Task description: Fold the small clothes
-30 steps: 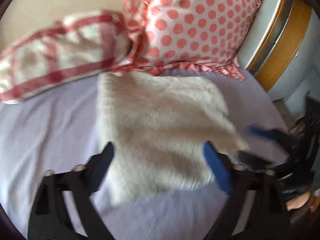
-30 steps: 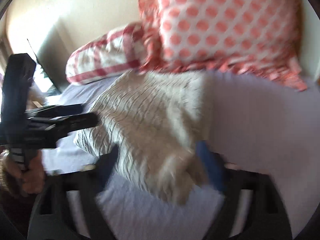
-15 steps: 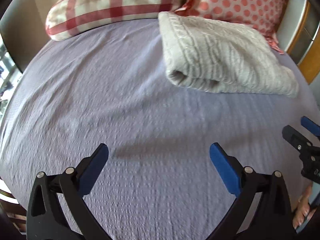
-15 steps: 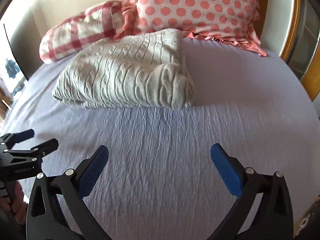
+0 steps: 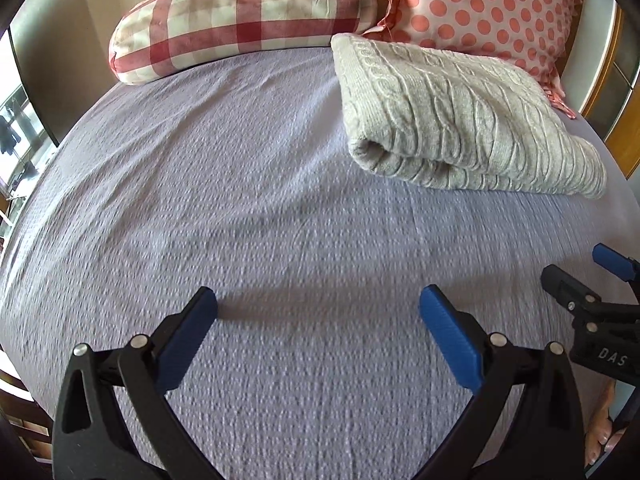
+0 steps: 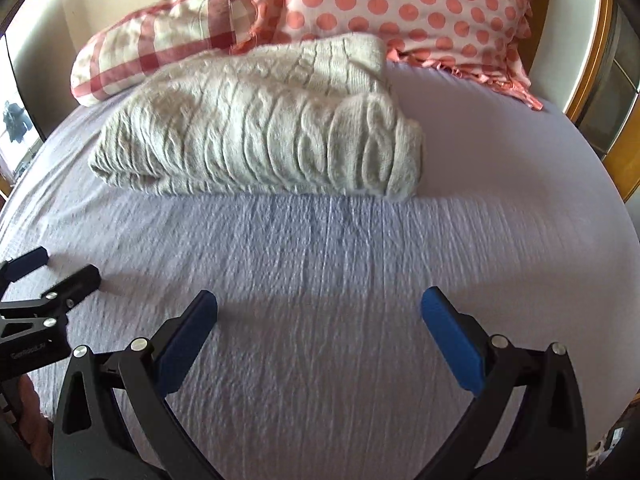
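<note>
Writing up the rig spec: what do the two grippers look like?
Both match: the left gripper and right gripper have black, clamp-like forked frames with silver rivets, and blue rectangular pads on the fingertips. Pale lettering marks each body, partly unreadable. No cables or sleeves visible.

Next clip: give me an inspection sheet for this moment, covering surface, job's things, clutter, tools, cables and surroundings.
Surface: bed with lilac sheet, lightly wrinkled.
Job's things: cream cable-knit sweater lies folded near the pillows, touched by neither tool.
Clutter: checked pillow and dotted pillow at the head of the bed; the sweater's far edge meets them.
Tools: left tool open, holds nothing, over bare sheet; right tool open, holds nothing, short of the sweater.
Cables: nothing seen.
Surroundings: pale wall behind the pillows, wooden frame on the right, bright window on the left.
</note>
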A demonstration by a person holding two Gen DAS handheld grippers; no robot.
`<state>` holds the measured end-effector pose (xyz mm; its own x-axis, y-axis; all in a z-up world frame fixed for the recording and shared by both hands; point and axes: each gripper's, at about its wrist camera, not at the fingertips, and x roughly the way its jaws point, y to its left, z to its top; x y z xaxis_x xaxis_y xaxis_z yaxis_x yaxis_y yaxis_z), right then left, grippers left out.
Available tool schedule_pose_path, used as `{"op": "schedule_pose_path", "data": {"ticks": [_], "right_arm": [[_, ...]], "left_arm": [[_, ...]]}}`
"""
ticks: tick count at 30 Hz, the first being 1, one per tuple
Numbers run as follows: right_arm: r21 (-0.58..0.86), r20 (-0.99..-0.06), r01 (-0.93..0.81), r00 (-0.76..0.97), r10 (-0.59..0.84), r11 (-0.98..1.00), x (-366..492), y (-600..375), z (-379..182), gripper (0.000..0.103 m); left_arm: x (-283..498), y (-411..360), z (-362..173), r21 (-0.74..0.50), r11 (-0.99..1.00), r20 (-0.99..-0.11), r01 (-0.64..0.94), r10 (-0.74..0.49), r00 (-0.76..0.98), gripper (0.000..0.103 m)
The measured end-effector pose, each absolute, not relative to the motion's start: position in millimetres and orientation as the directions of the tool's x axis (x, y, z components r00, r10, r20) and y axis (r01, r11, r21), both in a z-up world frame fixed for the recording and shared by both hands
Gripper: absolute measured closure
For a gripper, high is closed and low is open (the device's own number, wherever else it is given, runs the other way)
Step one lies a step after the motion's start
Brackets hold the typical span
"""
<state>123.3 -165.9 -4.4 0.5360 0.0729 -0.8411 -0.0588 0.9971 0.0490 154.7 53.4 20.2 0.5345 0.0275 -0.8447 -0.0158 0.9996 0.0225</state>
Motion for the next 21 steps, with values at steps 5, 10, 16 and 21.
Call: {"op": "schedule_pose_path", "data": {"ticks": [5, 10, 16, 21], "right_arm": [[0.048, -0.843, -0.048, 0.533, 0.066, 0.998, 122.4, -166.3, -3.8, 0.001], [0.048, -0.844, -0.04, 0.532, 0.062, 0.998, 121.7, -166.1, -3.4, 0.001], [0.049, -0.845, -0.014, 0.533, 0.049, 0.999, 118.9, -169.0, -3.5, 0.001], [0.048, -0.844, 0.018, 0.536, 0.031, 0.999, 114.7, -176.4, -3.4, 0.001]], "left_arm": [[154.4, 53.4, 20.5, 0.022, 1.0, -0.842, -0.006, 0.022, 0.539, 0.002], [154.8, 54.0, 20.5, 0.022, 1.0, -0.84, 0.003, 0.017, 0.542, 0.002], [157.3, 52.5, 20.2, 0.021, 0.999, -0.841, 0.043, -0.005, 0.541, 0.002], [161.8, 41.5, 19.9, 0.021, 0.997, -0.84, 0.077, -0.024, 0.542, 0.002]]}}
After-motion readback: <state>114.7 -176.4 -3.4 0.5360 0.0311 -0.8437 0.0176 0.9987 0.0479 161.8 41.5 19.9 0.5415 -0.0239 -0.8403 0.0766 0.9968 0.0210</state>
